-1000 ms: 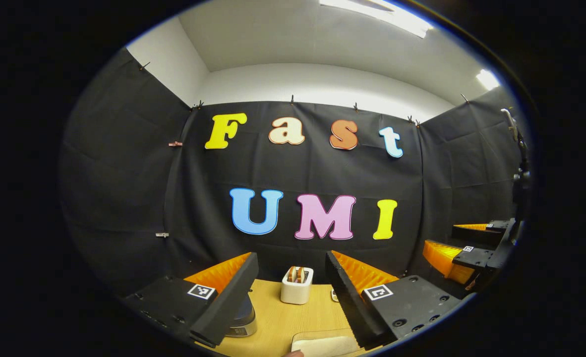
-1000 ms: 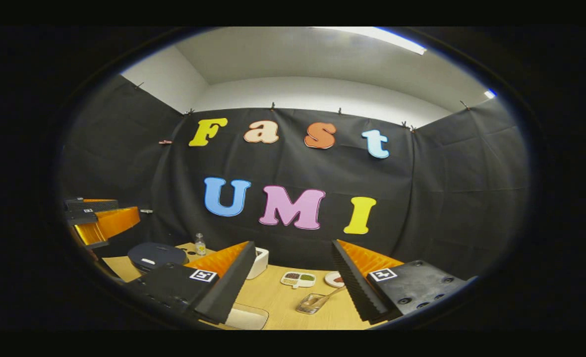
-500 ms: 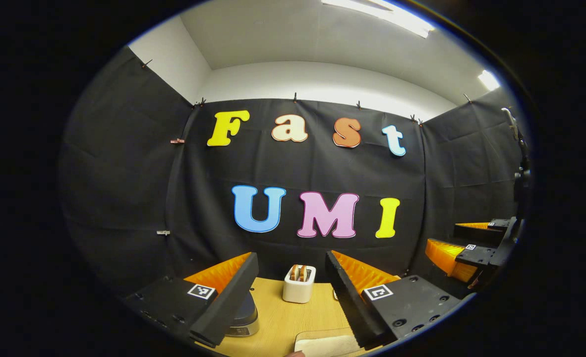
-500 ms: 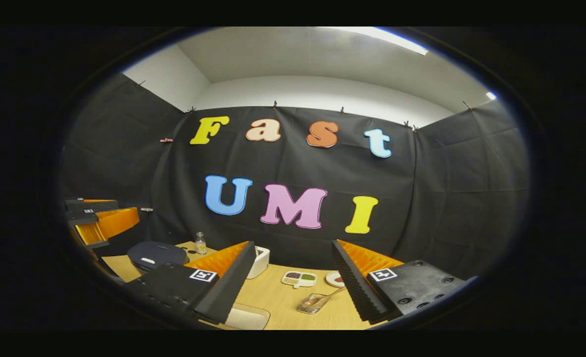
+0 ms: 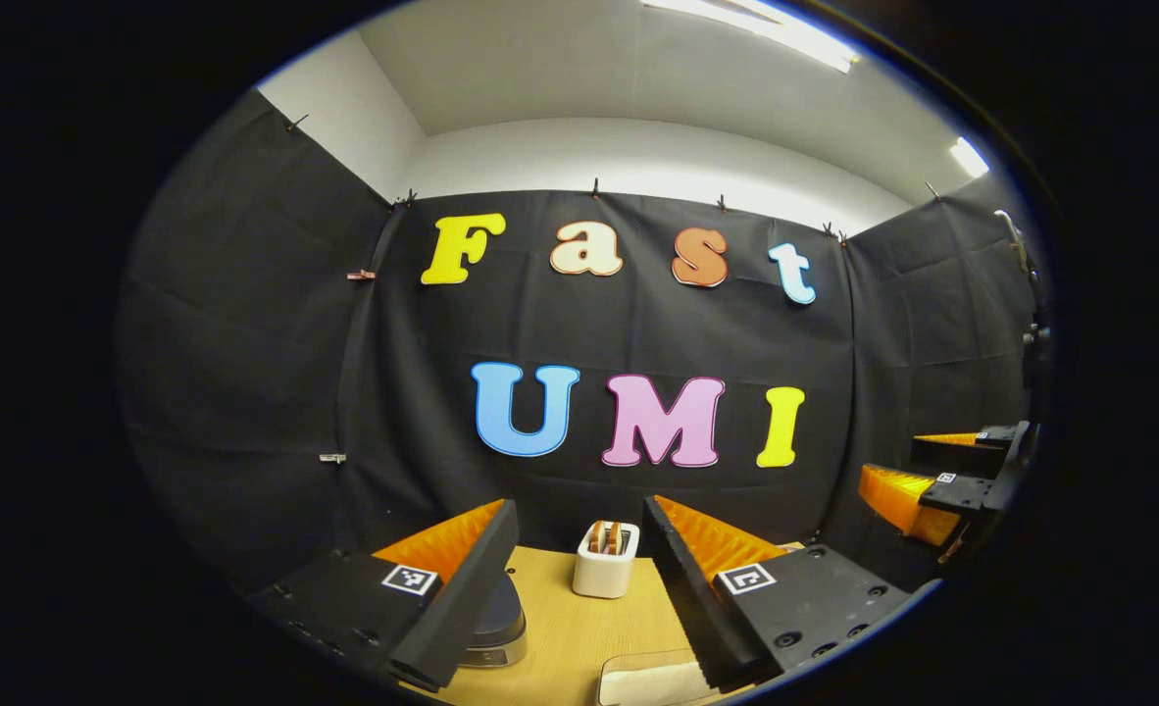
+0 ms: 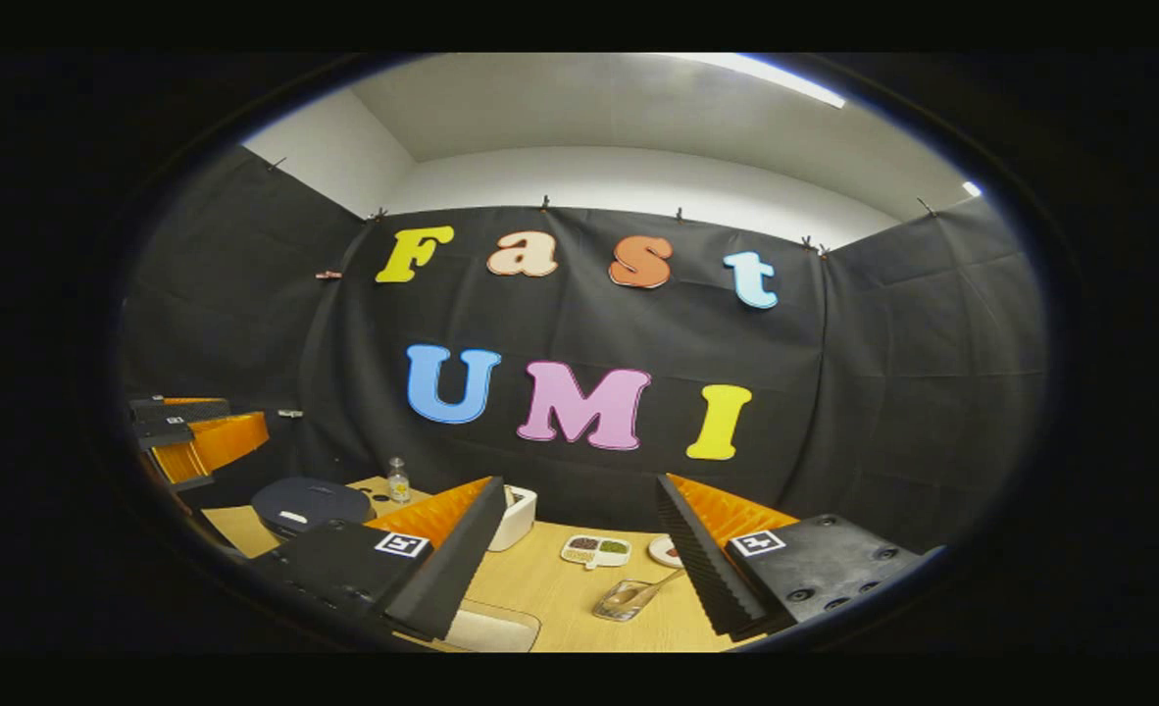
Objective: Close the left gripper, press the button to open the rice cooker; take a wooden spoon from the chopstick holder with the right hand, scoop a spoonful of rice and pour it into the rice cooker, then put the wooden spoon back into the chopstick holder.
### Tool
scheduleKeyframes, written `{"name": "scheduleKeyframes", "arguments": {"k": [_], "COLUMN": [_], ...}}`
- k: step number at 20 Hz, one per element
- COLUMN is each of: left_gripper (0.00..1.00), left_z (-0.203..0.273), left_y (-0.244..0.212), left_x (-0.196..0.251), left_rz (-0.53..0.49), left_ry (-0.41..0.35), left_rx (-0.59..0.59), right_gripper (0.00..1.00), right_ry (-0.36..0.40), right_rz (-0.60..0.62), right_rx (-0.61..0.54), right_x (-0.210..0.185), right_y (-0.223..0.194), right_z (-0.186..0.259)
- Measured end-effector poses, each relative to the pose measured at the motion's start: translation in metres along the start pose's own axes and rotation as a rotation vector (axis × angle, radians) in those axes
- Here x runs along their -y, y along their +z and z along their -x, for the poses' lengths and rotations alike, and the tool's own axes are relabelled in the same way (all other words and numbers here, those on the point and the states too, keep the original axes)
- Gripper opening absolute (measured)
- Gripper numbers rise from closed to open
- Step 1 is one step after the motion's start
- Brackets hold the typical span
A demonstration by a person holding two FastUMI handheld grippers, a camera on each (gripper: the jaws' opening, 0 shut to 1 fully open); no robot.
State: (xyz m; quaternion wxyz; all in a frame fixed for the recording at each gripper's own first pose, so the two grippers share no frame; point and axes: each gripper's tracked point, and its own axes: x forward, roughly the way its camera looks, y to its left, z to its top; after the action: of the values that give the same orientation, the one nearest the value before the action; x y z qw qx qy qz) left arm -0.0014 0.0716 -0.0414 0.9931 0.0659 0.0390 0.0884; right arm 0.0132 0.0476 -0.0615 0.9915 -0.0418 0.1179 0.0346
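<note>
Wooden spoons stand in the chopstick holder [image 5: 606, 572], untouched. Left gripper [image 5: 579, 588] spread wide, not yet pressed together for the rice cooker [image 6: 310, 503] button; right gripper [image 6: 579, 564] spread, ready for grasping

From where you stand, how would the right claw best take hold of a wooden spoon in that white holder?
By the spoon ends that stick up above the white holder, coming from above. They stand roughly upright in the holder, so only their tops are free. The right claw is open, so it could likely close across one.
</note>
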Motion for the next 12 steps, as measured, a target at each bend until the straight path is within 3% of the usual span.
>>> {"name": "scheduleKeyframes", "arguments": {"k": [6,9,12], "left_gripper": [0.88,0.75,0.7], "left_z": [-0.022,-0.031,-0.041], "left_y": [-0.059,-0.083,-0.113], "left_x": [-0.054,-0.084,-0.101], "left_rz": [0.003,-0.021,-0.028], "left_ry": [0.104,0.166,0.183], "left_rx": [-0.105,-0.141,-0.192], "right_gripper": [0.95,0.95,0.95], "right_ry": [0.01,0.016,0.023], "right_rz": [0.019,0.027,0.035], "right_rx": [-0.008,-0.01,-0.013], "right_x": [-0.008,-0.013,-0.019], "right_y": [-0.001,-0.001,-0.001], "right_z": [-0.003,-0.006,-0.008]}}
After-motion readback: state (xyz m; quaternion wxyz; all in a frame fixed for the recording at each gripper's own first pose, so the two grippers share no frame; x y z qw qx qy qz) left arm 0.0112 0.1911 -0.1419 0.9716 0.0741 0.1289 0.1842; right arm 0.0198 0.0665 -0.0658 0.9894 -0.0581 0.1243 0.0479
